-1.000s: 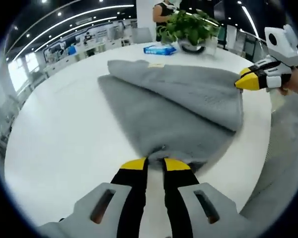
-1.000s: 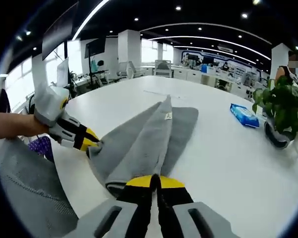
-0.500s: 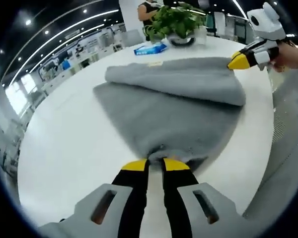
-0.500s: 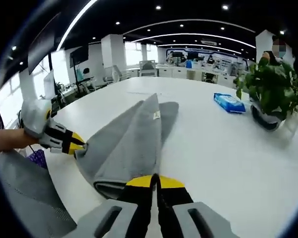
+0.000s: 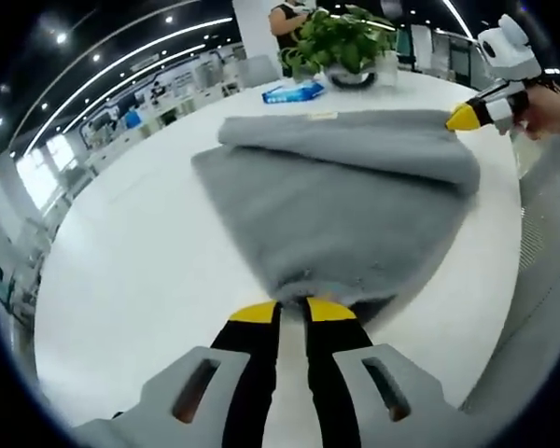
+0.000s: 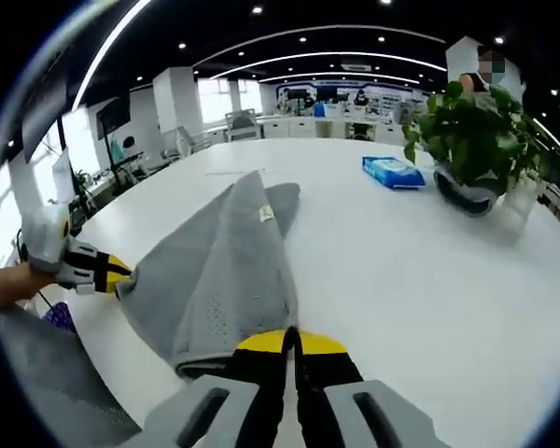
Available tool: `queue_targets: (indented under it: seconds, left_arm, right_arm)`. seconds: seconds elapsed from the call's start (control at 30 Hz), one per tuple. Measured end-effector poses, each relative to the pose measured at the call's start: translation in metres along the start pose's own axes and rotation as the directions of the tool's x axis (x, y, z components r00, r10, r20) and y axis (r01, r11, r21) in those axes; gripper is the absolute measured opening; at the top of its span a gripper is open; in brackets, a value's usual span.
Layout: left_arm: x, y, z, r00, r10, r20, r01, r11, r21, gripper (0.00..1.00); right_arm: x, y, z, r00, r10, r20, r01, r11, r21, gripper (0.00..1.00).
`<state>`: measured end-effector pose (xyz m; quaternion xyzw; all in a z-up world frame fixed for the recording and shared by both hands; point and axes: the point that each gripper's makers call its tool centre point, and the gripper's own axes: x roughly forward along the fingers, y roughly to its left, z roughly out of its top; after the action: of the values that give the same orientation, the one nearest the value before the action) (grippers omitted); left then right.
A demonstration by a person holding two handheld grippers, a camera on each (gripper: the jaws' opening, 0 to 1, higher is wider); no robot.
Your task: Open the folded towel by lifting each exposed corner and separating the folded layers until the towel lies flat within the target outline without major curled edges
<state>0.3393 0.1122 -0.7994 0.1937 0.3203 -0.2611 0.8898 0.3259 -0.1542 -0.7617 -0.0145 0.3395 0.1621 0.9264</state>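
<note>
Grey towel mid-frame on white table, top layer folded back. Left gripper clamped on near corner; right gripper clamped on opposite corner. Risk: uneven pull, corner slips free, fold flops back, edge curls.

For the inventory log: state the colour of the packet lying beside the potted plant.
Blue packet, with some white print; clearest in the right gripper view, beside the potted plant.
</note>
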Motion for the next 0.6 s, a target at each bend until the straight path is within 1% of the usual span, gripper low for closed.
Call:
queue_targets:
  seconds: [0.07, 0.23, 0.4, 0.5, 0.57, 0.6]
  left_arm:
    - [-0.001, 0.002, -0.001, 1.0, 0.008, -0.004, -0.008, 1.0, 0.006, 0.09]
    - [-0.003, 0.007, -0.004, 0.999, 0.029, -0.014, -0.029, 1.0, -0.006, 0.08]
    - [-0.005, 0.013, -0.007, 0.998, 0.055, -0.03, -0.055, 0.998, -0.006, 0.08]
    - [-0.006, 0.014, -0.01, 0.997, 0.058, -0.048, -0.06, 0.998, -0.033, 0.05]
    - [-0.006, 0.015, -0.011, 0.996, 0.065, -0.063, -0.07, 0.995, -0.077, 0.05]
    - [-0.007, 0.016, -0.011, 0.995, 0.067, -0.068, -0.072, 0.994, -0.086, 0.05]
  right_arm:
    - [0.001, -0.002, -0.002, 1.0, -0.006, -0.009, 0.007, 1.0, 0.018, 0.0]
    - [0.001, -0.007, -0.008, 0.999, -0.034, -0.035, 0.035, 0.999, 0.025, 0.0]
    - [0.001, -0.011, -0.015, 0.997, -0.044, -0.069, 0.049, 0.996, 0.074, 0.0]
    - [0.002, -0.011, -0.023, 0.994, -0.036, -0.101, 0.047, 0.993, 0.108, 0.0]
    - [0.002, -0.011, -0.028, 0.993, -0.024, -0.119, 0.041, 0.99, 0.138, 0.0]
    - [0.003, -0.012, -0.03, 0.992, -0.021, -0.125, 0.039, 0.988, 0.15, 0.0]
